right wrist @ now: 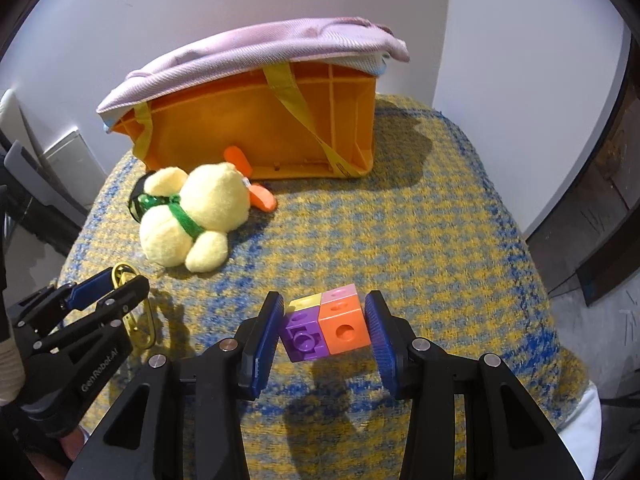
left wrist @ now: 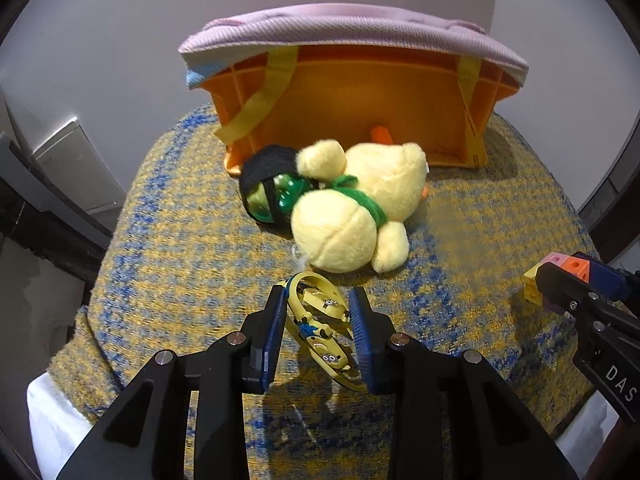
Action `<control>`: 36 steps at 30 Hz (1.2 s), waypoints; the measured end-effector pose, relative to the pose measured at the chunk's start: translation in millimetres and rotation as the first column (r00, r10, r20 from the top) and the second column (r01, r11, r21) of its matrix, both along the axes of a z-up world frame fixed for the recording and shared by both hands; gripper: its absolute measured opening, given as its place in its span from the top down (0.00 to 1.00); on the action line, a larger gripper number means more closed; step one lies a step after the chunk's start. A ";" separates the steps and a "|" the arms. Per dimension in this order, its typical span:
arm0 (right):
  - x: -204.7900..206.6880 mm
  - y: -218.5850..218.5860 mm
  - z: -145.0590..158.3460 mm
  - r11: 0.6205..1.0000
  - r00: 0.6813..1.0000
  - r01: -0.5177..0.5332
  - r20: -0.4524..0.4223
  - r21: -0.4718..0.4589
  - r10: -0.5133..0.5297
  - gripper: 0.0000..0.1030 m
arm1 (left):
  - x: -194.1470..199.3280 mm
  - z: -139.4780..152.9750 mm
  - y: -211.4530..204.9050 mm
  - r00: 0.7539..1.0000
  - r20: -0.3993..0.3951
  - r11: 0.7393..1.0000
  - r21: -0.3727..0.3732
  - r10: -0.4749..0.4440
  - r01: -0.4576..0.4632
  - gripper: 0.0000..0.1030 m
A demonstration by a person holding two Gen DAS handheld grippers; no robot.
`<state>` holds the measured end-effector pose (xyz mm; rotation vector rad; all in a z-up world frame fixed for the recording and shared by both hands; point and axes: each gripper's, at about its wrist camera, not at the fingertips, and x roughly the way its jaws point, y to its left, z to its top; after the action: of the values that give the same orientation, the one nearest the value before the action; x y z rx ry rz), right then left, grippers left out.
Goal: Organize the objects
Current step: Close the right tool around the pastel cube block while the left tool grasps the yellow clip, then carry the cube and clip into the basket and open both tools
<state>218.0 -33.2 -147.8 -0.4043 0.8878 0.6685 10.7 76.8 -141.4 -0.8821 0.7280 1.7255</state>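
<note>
My left gripper (left wrist: pixel 318 300) is shut on a yellow cartoon-print band (left wrist: pixel 316 328), held a little above the blanket. The same band (right wrist: pixel 140 328) hangs from that gripper (right wrist: pixel 108 284) at the left of the right wrist view. My right gripper (right wrist: pixel 324 306) is shut on a block of joined cubes (right wrist: pixel 326 328) in purple, orange, yellow and pink. That gripper (left wrist: pixel 560 284) and its cubes (left wrist: pixel 568 264) show at the right edge of the left wrist view. A yellow plush duck (left wrist: pixel 360 208) lies ahead, against a green toy with a black strap (left wrist: pixel 272 196).
An orange bin (left wrist: pixel 340 112) lies on its side at the back, its opening facing me, with yellow straps and a pink cloth (left wrist: pixel 352 36) on top. Everything rests on a yellow-and-blue blanket (left wrist: pixel 180 240) over a raised surface that drops off at the sides. A white wall stands behind.
</note>
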 end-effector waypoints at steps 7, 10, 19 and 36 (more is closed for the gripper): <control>-4.7 7.7 23.0 0.999 0.999 -0.023 0.028 0.027 0.022 0.58 | -8.4 26.4 0.0 1.000 -0.001 0.999 0.040 0.020 -0.020 0.69; -5.7 12.6 35.4 0.999 0.998 -0.032 0.046 0.042 0.030 0.58 | -15.5 38.6 -2.7 1.000 -0.004 0.998 0.060 0.027 -0.027 0.69; -5.5 32.9 72.2 0.995 0.994 -0.060 0.091 0.086 0.052 0.58 | -31.4 74.5 7.8 0.999 -0.015 0.994 0.106 0.041 -0.039 0.69; 15.7 63.6 125.1 0.987 0.985 -0.089 0.157 0.131 0.068 0.58 | -47.1 126.4 44.7 0.999 -0.049 0.985 0.173 0.015 -0.006 0.69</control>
<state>233.7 30.4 -22.8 -0.3635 0.6792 0.7569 -36.4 121.5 -15.0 -0.7268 0.5971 1.7960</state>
